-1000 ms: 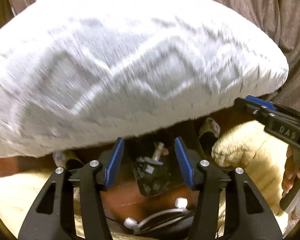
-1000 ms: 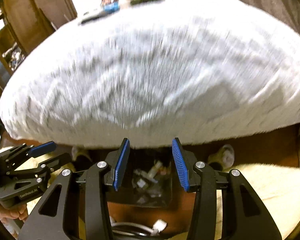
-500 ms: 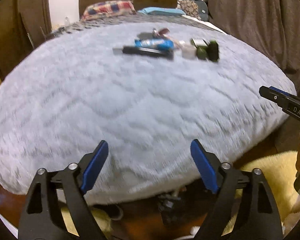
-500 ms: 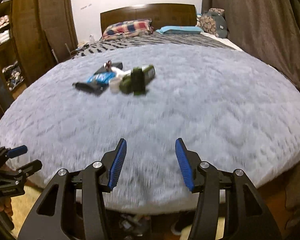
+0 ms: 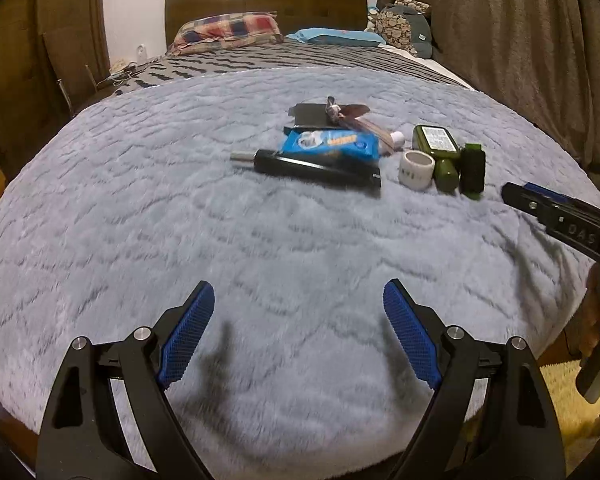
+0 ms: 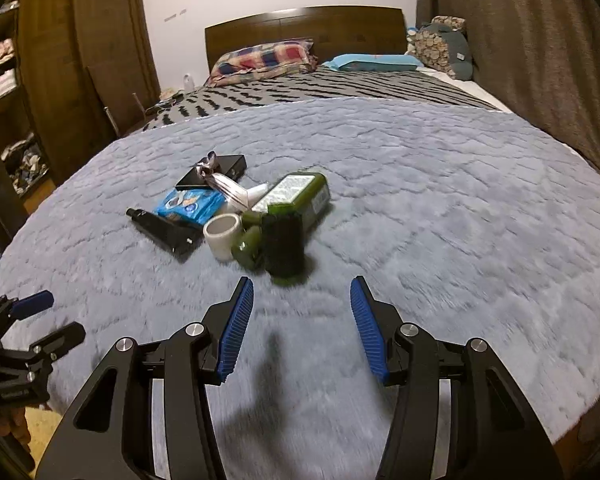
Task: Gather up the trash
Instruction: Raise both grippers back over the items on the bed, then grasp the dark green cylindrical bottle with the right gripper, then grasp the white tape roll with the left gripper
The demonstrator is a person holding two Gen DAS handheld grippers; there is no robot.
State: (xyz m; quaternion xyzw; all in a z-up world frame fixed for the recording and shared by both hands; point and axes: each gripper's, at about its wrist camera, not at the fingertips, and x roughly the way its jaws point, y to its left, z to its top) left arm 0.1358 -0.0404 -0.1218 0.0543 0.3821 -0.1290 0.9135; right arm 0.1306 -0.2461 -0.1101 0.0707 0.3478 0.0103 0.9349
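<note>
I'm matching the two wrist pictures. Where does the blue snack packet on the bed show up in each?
Left wrist: blue snack packet sits above centre, just behind the long black box.
Right wrist: blue snack packet is left of centre, again behind the long black box.
Shared landmark: the white tape roll beside the pile.

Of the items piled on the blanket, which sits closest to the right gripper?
The dark cylindrical spool, at the pile's near edge just beyond the open right gripper; the white tape roll and blue packet lie farther left.
</note>
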